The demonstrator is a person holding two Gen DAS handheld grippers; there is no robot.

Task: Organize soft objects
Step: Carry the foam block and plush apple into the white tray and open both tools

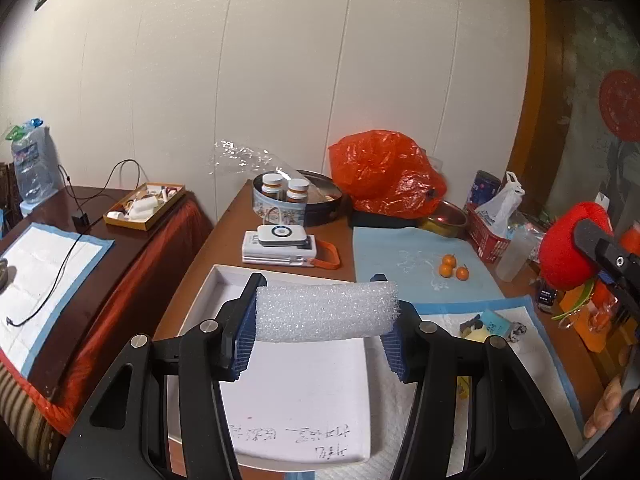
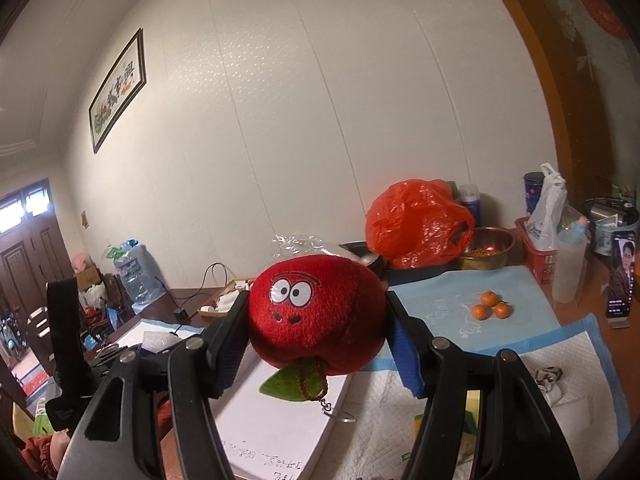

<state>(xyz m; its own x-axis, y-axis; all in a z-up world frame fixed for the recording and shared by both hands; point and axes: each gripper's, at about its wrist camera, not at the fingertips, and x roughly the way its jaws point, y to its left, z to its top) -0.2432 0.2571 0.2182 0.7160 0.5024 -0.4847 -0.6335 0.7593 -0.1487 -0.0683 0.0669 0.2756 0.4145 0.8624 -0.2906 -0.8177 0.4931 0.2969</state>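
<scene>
On the far left a side table (image 1: pixel 120 256) carries a white pad (image 1: pixel 48 276) with a black cable (image 1: pixel 64 256) across it and a shallow cardboard tray (image 1: pixel 146 205) of small items. The left tongs (image 1: pixel 326 312) are clamped on a white foam block (image 1: pixel 326 312), held above a white box lid (image 1: pixel 304 396) with handwriting on it. Behind the lid on the main table (image 1: pixel 224 248) lie a white power bank (image 1: pixel 280 249), then a round tin (image 1: pixel 298 204) holding two pill bottles (image 1: pixel 285 187). Further right sit an orange plastic bag (image 1: pixel 386 174), a brass bowl (image 1: pixel 446 220) and three small oranges (image 1: pixel 452 266) on a blue mat (image 1: pixel 416 264). A red basket (image 1: pixel 488 240) with a white bag (image 1: pixel 502 204) stands near the table's right side. The right tongs (image 2: pixel 318 320) are clamped on a red plush apple (image 2: pixel 318 320) with a cartoon face, its green leaf (image 2: pixel 286 384) hanging down, raised over the lid's right edge and the padded sheet (image 2: pixel 400 420). At far right a phone (image 2: pixel 621 276) stands upright.
</scene>
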